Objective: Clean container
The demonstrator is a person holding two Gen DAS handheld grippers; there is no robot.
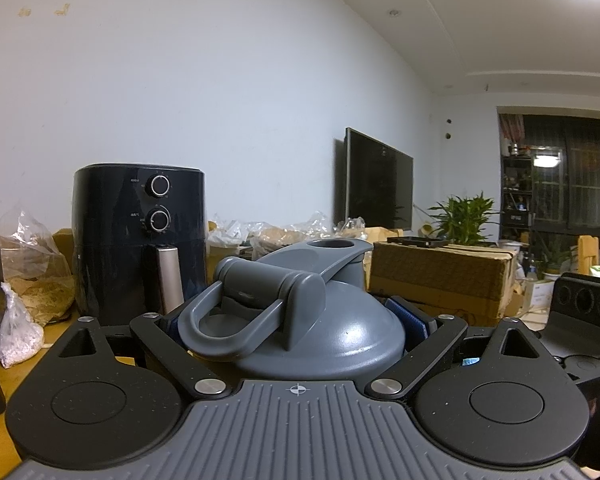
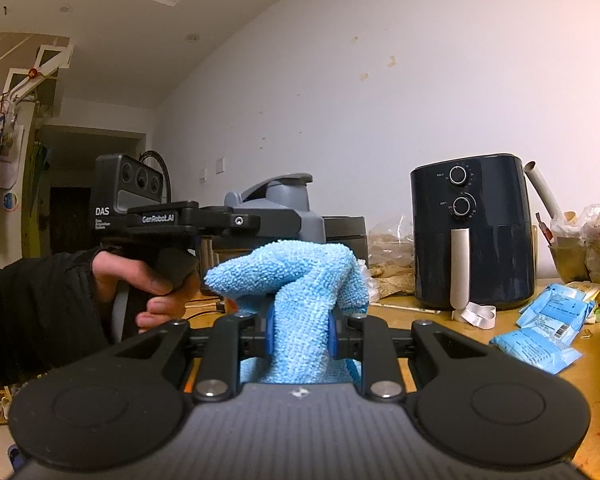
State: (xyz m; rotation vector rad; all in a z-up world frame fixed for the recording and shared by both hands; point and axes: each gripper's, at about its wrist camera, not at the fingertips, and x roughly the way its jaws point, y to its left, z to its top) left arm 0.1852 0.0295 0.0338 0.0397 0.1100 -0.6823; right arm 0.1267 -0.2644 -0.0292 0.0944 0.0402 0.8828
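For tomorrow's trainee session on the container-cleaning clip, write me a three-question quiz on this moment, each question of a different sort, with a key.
1. True or false: the right gripper is shut on the blue cloth.
2. What does the left gripper clamp? A) air fryer B) grey container lid C) cardboard box
3. Fill in: the air fryer has ___ round dials.

Key:
1. True.
2. B: the grey container lid sits between its pads.
3. Two.
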